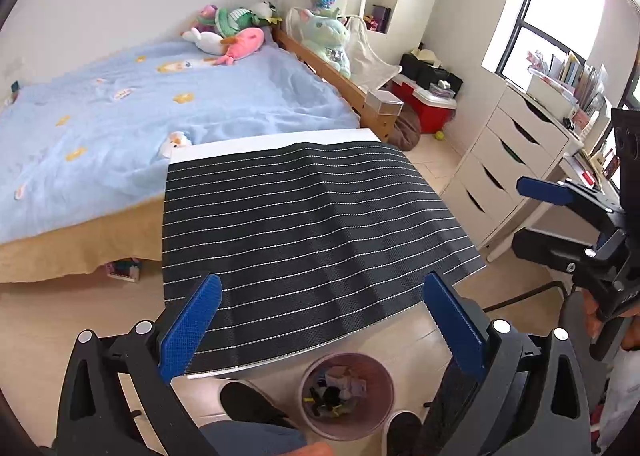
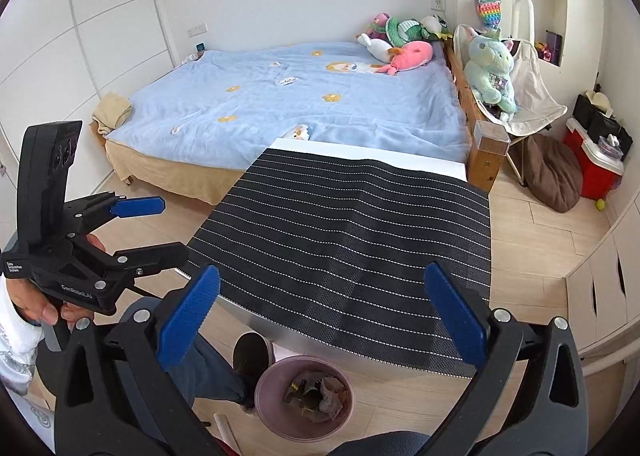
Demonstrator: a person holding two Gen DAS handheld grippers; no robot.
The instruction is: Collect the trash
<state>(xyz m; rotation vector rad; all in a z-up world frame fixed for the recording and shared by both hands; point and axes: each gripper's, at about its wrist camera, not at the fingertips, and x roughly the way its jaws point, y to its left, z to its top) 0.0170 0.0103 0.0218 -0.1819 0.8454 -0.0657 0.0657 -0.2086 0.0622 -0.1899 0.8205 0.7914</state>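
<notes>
A round pink trash bin (image 1: 347,396) stood upright on the floor, mouth upward, just before the near edge of the table (image 1: 280,141), between the person's dark shoes (image 1: 250,402). Crumpled scraps filled it. A black striped mat (image 1: 304,232) covered the table; a blue bed (image 1: 160,107) lay beyond. The left tool (image 1: 320,320) and right tool (image 2: 322,316) both gaped wide, holding nothing.
</notes>
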